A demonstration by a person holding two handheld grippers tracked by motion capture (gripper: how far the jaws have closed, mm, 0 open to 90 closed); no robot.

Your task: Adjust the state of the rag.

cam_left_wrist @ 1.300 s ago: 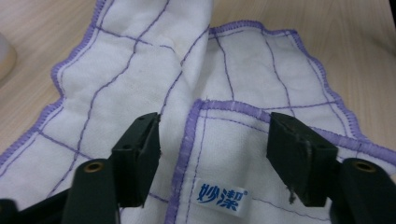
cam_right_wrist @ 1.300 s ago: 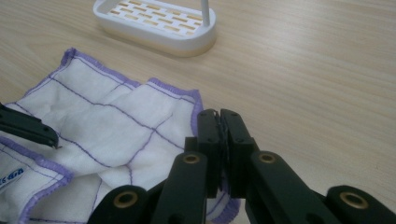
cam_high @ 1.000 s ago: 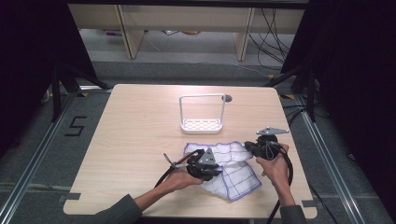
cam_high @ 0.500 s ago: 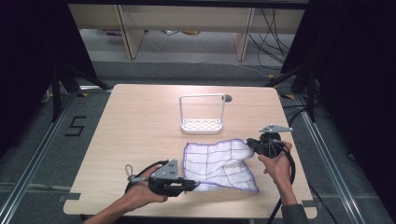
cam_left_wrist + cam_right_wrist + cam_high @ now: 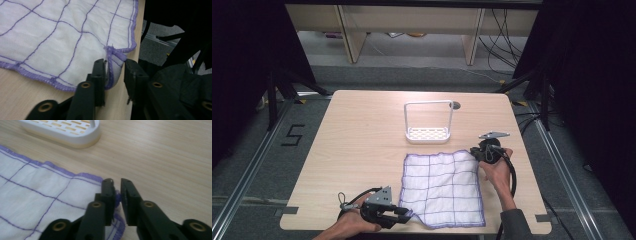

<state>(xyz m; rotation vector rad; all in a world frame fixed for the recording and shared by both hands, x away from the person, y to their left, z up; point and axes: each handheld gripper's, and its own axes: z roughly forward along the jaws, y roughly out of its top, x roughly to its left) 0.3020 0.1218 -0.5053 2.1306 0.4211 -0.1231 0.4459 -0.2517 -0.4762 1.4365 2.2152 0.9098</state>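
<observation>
A white cloth [image 5: 442, 187] with a purple grid and purple hem lies spread flat on the wooden table [image 5: 362, 140]. My left gripper [image 5: 407, 216] is at its near left corner. In the left gripper view the jaws [image 5: 114, 67] have just been opening: the folded corner of the cloth [image 5: 62, 37] leans on one jaw, with a gap to the other. My right gripper [image 5: 474, 152] is at the far right corner. Its jaws [image 5: 117, 186] have also just been opening, and a bit of the cloth's [image 5: 37, 190] hem sits loosely in the narrow gap.
A white rack [image 5: 428, 134] with a slotted base and a tall handle stands just beyond the cloth, close to the right gripper [image 5: 62, 132]. The left gripper is at the table's near edge, with dark floor beyond it. Bare tabletop lies to the left.
The cloth was bunched between the grippers and now lies spread out. The left gripper drew its corner left and toward the near edge. Both pairs of jaws have parted.
</observation>
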